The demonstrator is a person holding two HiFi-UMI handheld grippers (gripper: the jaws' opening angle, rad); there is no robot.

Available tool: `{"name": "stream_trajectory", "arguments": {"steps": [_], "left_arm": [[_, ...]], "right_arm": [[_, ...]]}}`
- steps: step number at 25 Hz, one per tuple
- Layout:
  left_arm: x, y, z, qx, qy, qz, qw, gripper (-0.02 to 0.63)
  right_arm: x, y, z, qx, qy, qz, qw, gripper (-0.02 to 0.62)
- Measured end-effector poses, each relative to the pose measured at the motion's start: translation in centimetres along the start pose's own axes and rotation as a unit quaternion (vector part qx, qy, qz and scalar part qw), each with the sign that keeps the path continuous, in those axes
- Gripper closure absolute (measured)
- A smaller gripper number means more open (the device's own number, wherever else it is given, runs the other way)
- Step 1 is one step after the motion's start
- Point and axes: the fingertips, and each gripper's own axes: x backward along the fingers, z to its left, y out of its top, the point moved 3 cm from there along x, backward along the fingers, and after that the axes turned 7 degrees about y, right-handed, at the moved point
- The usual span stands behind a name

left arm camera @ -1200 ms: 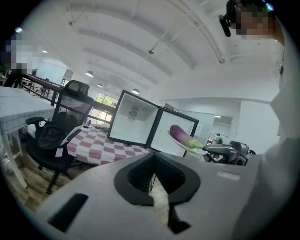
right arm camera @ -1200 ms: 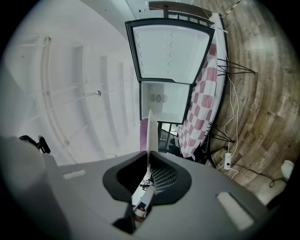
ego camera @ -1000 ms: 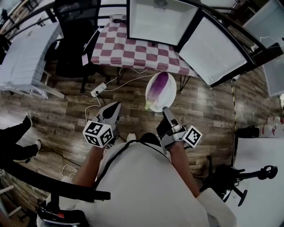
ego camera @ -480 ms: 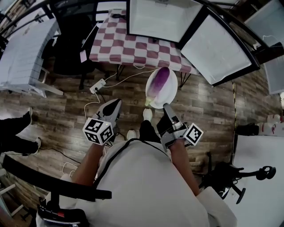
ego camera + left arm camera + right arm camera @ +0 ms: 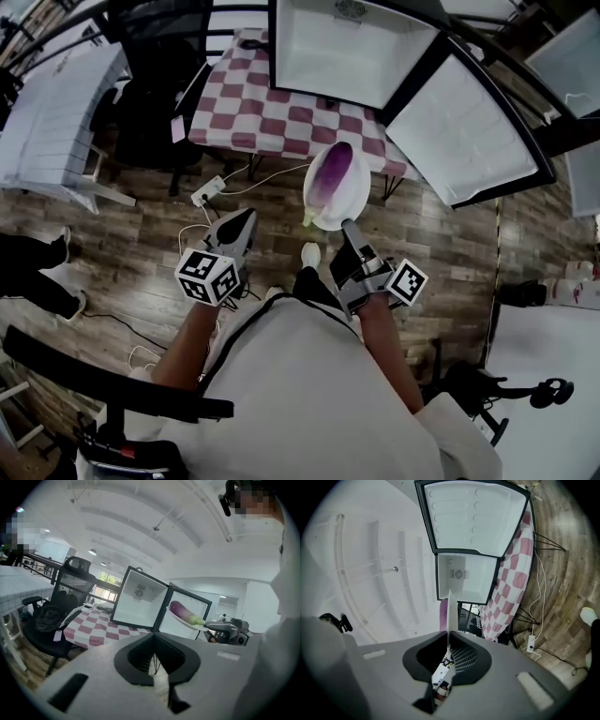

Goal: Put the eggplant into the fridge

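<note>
Right gripper (image 5: 348, 228): jaws nearly together, pinching rim of white round plate (image 5: 356, 202). On plate lies long purple eggplant with green stem end (image 5: 327, 178), held out in front. Left gripper (image 5: 241, 225): jaws closed, empty. Since a second ago, plate has come closer to open white fridge (image 5: 352, 52) on red-and-white checkered table (image 5: 281, 117). Judgement: approach under way, eggplant not yet inside.
</note>
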Motion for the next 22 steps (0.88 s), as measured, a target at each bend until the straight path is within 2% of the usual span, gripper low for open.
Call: {"name": "stream_trajectory", "arguments": {"steps": [22], "left_arm": [[-8.5,3.9,-0.9,-0.004,0.057,-0.012,0.9983,0.604]], "right_arm": [[-5.5,9.5,-3.5,-0.021,-0.004,0.06,0.998,0.566]]}}
